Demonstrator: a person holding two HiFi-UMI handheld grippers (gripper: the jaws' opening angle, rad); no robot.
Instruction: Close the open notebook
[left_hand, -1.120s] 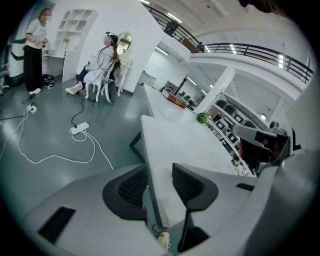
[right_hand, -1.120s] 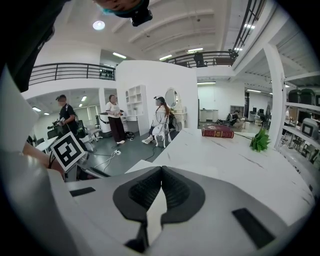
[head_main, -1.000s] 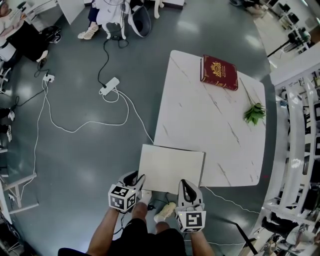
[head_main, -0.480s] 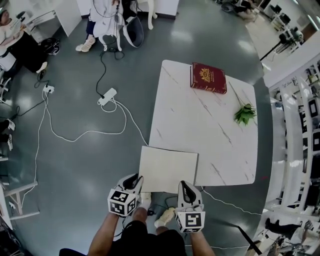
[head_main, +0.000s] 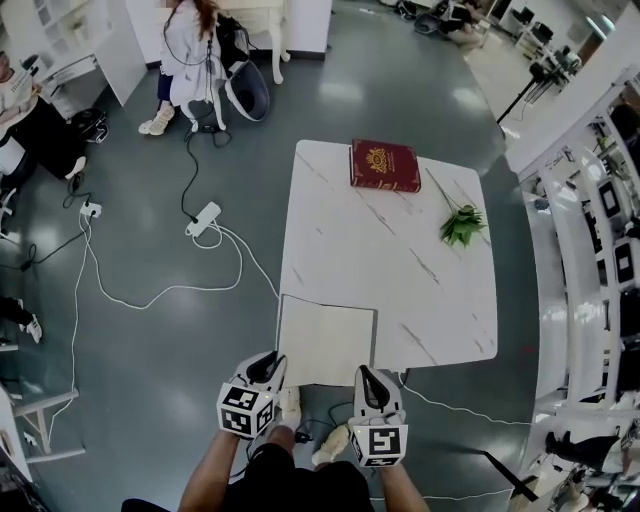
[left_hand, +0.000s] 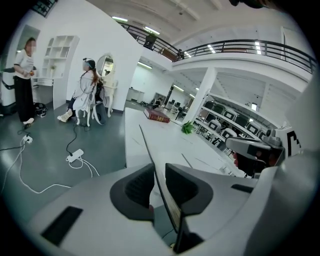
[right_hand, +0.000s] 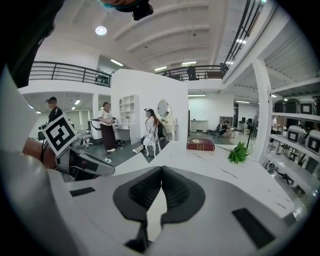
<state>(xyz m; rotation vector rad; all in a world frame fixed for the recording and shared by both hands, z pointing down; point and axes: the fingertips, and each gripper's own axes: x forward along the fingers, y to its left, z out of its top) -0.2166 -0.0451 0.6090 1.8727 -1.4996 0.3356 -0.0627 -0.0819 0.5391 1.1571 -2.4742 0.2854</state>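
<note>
— Marble table (head_main: 400, 270) before us; where's our notebook (head_main: 327, 345)?
— Over its near corner, near edge clamped by our left gripper (left_hand: 159, 168), jaws just closing narrower, and our right gripper (right_hand: 161, 168), pinched tight.

Green sprig (head_main: 461, 224) on marble table (head_main: 380, 270); power strip (head_main: 203, 218) on grey floor (head_main: 150, 350)

The right gripper (right_hand: 160, 172) has its jaws pinched on the white notebook's (right_hand: 135, 164) edge, before a marble table (right_hand: 245, 177) bearing a red book (right_hand: 200, 144) and a green sprig (right_hand: 238, 152).
</note>
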